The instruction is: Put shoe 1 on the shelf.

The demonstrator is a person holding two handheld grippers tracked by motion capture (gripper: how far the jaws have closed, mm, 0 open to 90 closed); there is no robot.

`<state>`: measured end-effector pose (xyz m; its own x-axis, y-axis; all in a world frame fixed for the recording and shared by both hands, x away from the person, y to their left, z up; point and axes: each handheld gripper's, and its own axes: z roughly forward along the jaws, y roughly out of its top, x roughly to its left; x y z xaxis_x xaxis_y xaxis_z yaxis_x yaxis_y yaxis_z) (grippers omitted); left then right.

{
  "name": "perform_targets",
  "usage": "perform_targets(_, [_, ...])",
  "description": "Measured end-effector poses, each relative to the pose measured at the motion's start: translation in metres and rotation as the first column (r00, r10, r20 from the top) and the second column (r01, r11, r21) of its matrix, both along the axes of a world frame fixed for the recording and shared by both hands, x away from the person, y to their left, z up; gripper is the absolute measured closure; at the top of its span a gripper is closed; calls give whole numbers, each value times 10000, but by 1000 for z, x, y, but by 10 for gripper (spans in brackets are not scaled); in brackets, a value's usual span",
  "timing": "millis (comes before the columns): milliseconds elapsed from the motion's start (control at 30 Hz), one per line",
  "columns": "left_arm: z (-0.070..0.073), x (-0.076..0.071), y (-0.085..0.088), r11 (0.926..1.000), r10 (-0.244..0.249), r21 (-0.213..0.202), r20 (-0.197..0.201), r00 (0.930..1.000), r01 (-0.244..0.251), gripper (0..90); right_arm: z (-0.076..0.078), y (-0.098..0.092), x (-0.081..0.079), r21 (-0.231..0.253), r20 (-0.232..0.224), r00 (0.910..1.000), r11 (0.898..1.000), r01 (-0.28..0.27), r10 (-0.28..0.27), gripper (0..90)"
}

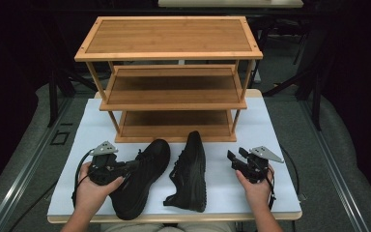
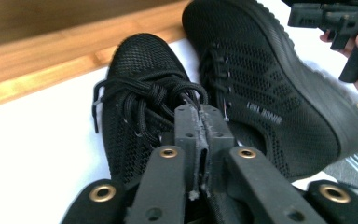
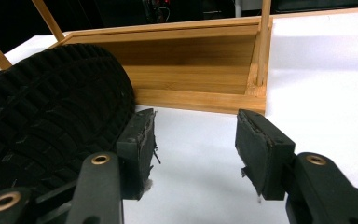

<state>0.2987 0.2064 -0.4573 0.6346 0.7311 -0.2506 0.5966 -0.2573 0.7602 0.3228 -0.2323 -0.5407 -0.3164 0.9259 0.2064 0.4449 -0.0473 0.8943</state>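
Two black mesh sneakers lie on the white table in front of a wooden rack. The left sneaker [image 1: 142,186] [image 2: 140,84] stands upright, toe toward the rack. The right sneaker [image 1: 193,169] [image 2: 270,79] lies tipped on its side, its treaded sole [image 3: 42,121] facing my right gripper. My left gripper [image 1: 133,164] [image 2: 198,135] is shut, its jaws pressed together just over the left sneaker's collar behind the laces; whether it pinches any fabric is hidden. My right gripper [image 1: 236,155] [image 3: 198,149] is open just right of the right sneaker, with bare table between its jaws.
The three-tier bamboo rack [image 1: 174,38] stands at the back of the white table [image 1: 270,130]; its bottom shelf [image 3: 191,65] is just beyond the sneakers' toes. The right hand and its gripper [image 2: 326,18] are seen past the right sneaker. Dark floor surrounds the table.
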Motion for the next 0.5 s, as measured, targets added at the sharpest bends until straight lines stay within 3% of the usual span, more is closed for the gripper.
perform_targets(67, [5,3,1,9999,62,-121,70,10000,-62,874,0,0,0,57,75,10000,10000,0,-1,471])
perform_targets(133, [10,7,1,9991,305,270,446,9985,-317,874,0,-1,0,57,-18,10000,10000,3,-3,471])
perform_targets(367, [15,30,4,9964,842,-144,505,9952,-835,875,-1,-1,1,62,-57,10000,10000,-8,8,471])
perform_targets(433, [15,34,4,9953,965,-37,590,9936,-965,875,-1,-2,1,75,-60,10000,10000,-11,12,471])
perform_targets(467, [16,40,-1,9911,1199,473,928,9884,-1247,875,-1,-2,1,69,-58,10000,10000,-8,9,471])
perform_targets(500, [17,44,-2,9900,1270,501,937,9875,-1321,875,-1,-2,1,86,-60,10000,10000,-9,10,471])
